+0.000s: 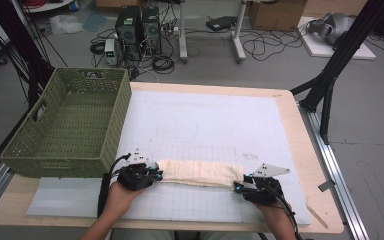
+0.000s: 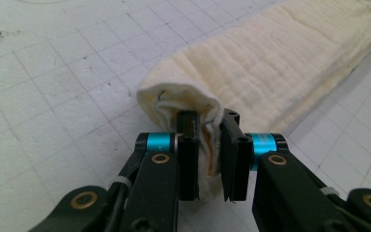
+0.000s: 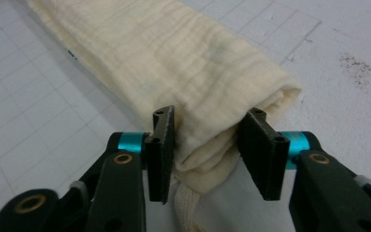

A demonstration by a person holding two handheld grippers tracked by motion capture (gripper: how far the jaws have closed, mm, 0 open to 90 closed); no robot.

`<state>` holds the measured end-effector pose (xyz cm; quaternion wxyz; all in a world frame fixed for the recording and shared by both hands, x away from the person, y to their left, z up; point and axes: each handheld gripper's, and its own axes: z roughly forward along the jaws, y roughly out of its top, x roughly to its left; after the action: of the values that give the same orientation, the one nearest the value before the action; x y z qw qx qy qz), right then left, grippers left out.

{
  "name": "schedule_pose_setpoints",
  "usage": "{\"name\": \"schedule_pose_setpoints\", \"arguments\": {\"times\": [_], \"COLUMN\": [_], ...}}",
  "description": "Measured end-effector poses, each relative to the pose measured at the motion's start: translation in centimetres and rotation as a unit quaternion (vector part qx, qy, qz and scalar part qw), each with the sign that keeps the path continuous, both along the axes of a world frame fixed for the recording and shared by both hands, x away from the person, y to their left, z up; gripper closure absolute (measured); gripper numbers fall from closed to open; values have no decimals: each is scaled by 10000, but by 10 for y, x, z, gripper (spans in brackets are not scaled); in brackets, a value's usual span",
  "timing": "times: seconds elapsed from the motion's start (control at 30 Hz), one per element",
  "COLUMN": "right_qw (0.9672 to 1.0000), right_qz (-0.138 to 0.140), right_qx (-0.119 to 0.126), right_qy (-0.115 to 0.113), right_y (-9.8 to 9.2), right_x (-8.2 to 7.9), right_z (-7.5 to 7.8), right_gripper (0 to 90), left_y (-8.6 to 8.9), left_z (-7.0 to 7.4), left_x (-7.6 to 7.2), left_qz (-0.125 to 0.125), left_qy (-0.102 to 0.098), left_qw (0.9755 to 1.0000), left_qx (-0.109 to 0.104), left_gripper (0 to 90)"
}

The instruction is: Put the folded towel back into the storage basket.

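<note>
Jaws of the left gripper (image 2: 207,159) are pinched tight on the bunched end of the cream cloth (image 2: 280,63), folds squeezed between the pads. Those of the right gripper (image 3: 212,154) stand wider, straddling the other folded end; the left pad touches the fabric, the right one appears just clear of it, so that end does not look clamped.

From above, the cloth (image 1: 200,173) lies as a long folded strip across the near part of the white gridded mat (image 1: 205,120) on the counter (image 1: 300,120), stretched between the left gripper (image 1: 156,175) and the right gripper (image 1: 239,187).

Should the right jaws catch only the top layers, the lower folds would probably slip out on lifting and the strip would sag or unfold. Uneven pulling could also tug the cloth from the looser side.

At the left stands the green woven basket (image 1: 115,120), and nothing can be seen in it.
</note>
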<state>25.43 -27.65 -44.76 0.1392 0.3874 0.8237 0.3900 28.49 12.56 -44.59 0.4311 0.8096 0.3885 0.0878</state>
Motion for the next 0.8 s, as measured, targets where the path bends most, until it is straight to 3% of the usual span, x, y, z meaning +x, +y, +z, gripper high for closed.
{"name": "schedule_pose_setpoints", "arguments": {"times": [0.1, 0.2, 0.27, 0.47, 0.63, 0.8], "right_qw": [9997, 9998, 10000, 10000, 9991, 9971], "right_qz": [-115, -105, -61, -56, -119, -231], "right_qx": [162, 125, 6, 4, 255, 517], "right_qy": [107, 117, 20, -73, -307, -517], "right_y": [-2, -1, 2, 2, -4, -12], "right_x": [0, 0, -1, -2, -3, -4], "right_z": [-1, 0, 1, 6, 14, 22], "right_gripper": [696, 758, 773, 788, 789, 791], "left_y": [0, 0, 0, 2, 7, 9], "left_z": [0, 0, 0, 2, 10, 18], "left_x": [0, 0, 0, 0, -2, -7], "left_qz": [-3, 7, 43, 29, -153, -379], "left_qy": [3, 2, 4, -44, -404, -990], "left_qw": [10000, 10000, 10000, 9998, 9973, 9903], "left_qx": [-6, -12, -78, -206, -587, -903], "left_gripper": [791, 791, 793, 795, 797, 798]}}
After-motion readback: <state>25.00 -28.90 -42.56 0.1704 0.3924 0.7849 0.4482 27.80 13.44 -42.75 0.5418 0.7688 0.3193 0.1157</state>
